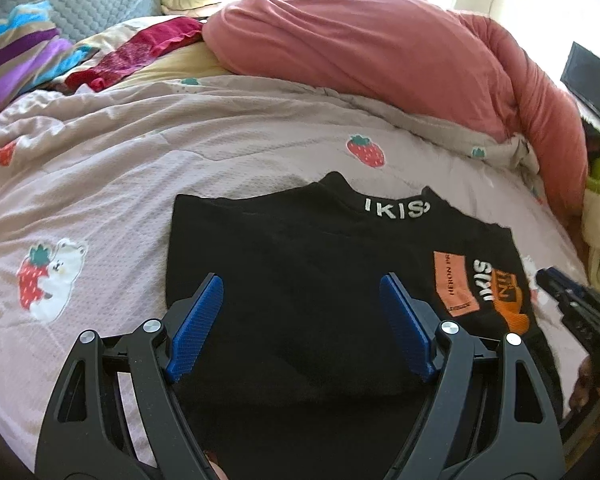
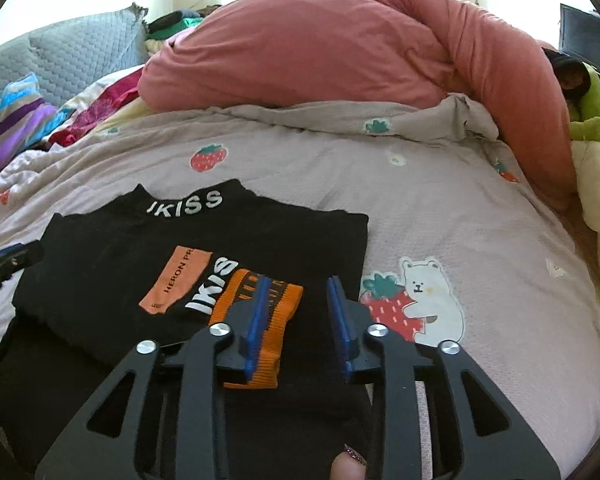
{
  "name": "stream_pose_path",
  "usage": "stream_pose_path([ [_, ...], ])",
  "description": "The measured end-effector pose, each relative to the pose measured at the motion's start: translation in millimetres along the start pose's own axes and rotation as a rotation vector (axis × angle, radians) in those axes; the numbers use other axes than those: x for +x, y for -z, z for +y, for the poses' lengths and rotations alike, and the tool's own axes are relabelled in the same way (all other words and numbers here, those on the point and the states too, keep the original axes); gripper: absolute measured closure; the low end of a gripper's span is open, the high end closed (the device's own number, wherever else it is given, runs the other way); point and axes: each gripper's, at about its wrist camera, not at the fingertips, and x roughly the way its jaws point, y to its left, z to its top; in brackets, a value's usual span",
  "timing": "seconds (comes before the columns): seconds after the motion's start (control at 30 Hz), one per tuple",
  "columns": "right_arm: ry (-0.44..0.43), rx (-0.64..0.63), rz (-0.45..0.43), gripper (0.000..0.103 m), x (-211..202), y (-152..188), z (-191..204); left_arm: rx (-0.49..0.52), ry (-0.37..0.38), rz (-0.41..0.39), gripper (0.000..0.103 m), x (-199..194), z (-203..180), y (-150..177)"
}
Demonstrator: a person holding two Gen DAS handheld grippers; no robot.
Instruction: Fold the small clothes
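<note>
A black sweater with a white "IKISS" collar and orange patches lies flat on the bed, its sides folded in. My left gripper hovers open over the sweater's lower middle, with nothing between its blue pads. My right gripper is open above the sweater's right side. The sleeve's orange cuff lies folded onto the front under its left finger, and the pads do not press on it. The right gripper's tip shows at the right edge of the left wrist view, beside the cuff.
The pale pink bedspread with strawberry and bear prints stretches around the sweater. A bulky salmon duvet is heaped at the back. Colourful clothes lie at the far left, a grey quilted cushion behind them, and a green plush at the right.
</note>
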Motion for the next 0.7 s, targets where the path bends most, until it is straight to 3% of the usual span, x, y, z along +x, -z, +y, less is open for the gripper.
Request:
stream_pose_path([
  [0.07,-0.017,-0.007,-0.008,0.071,-2,-1,3,0.016,-0.014,0.021,0.030,8,-2,0],
  [0.2,-0.047,-0.057,-0.021,0.065,-6,-2,20,0.031,-0.033,0.138,0.030,36,5,15],
  [0.57,-0.177,-0.206,0.034,0.061,15,-4,93,0.026,-0.010,0.131,0.030,30,16,25],
  [0.7,-0.156,-0.243,0.126,0.061,40,6,103,0.029,-0.009,0.130,0.030,29,16,24],
])
